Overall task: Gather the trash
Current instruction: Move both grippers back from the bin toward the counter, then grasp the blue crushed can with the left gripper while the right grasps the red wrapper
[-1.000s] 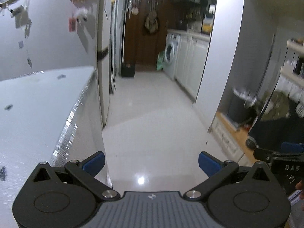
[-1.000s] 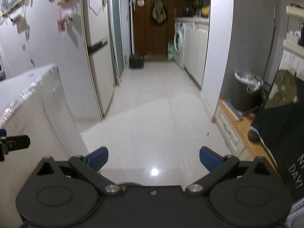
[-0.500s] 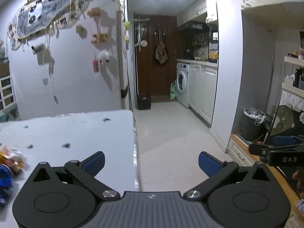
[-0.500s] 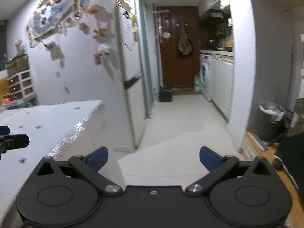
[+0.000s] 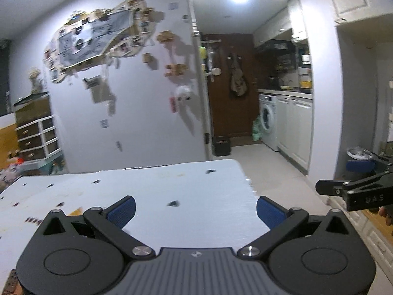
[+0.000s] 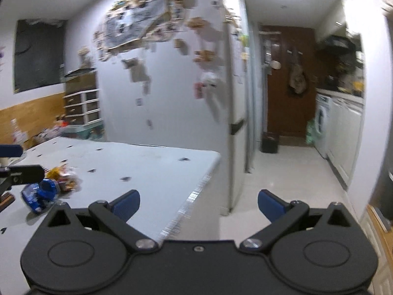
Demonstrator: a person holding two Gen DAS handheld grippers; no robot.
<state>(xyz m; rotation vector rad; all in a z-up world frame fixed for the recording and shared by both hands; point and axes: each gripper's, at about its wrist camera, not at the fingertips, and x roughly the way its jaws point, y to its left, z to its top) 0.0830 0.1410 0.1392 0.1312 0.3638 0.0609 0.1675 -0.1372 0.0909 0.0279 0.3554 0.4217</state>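
Note:
In the right wrist view a crumpled blue wrapper (image 6: 40,193) and a heap of yellow-brown wrappers (image 6: 62,175) lie on the white table (image 6: 152,169) at the left. My right gripper (image 6: 199,202) is open over the table's right edge, well to the right of that trash, holding nothing. The tip of the other gripper shows at the left edge, above the blue wrapper. In the left wrist view my left gripper (image 5: 195,209) is open above the white table (image 5: 172,184), empty. A lined dark trash bin (image 5: 357,157) stands on the floor at the right.
A fridge (image 6: 235,103) stands just past the table's far corner. A tiled corridor (image 6: 289,172) runs to a brown door, with a washing machine (image 5: 269,120) and white cabinets on its right. A drawer unit (image 5: 36,132) stands at the far left.
Both views have swung up and to the left, from the floor and corridor to the tabletop. The trash on the table has come into the right wrist view. Both grippers remain open.

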